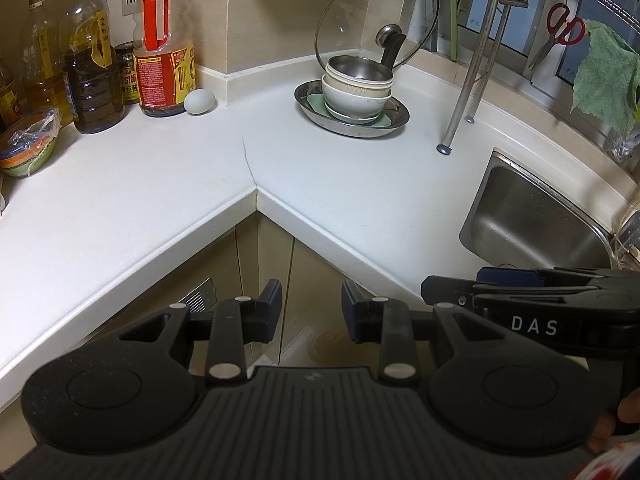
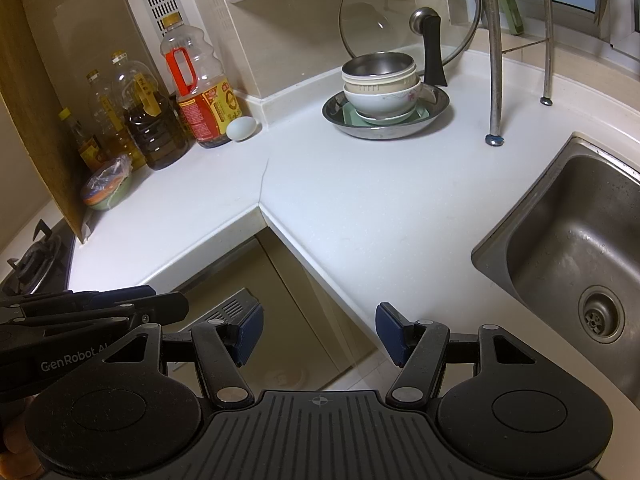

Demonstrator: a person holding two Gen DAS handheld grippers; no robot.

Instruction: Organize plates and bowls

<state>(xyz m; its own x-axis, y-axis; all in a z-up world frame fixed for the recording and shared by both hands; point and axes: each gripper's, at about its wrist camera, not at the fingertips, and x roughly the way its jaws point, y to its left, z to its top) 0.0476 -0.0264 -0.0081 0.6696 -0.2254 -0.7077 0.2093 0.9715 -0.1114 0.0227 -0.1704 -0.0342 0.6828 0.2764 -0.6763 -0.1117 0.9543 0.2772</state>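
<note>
Both units idle off the counter edge: left gripper (image 1: 311, 312) narrowly spread, right gripper (image 2: 319, 332) spread wide, both empty. Stacked bowls (image 1: 357, 88) nest in steel plate (image 1: 394, 118) at 12 o'clock, consolidated against the corner

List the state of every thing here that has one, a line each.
Left claw: open, empty.
Right claw: open wide, empty.
Bowl stack: nested upright in the metal pan.
Glass lid: leaning on the wall.
Sink: empty, wet.
Egg: whole.
</note>
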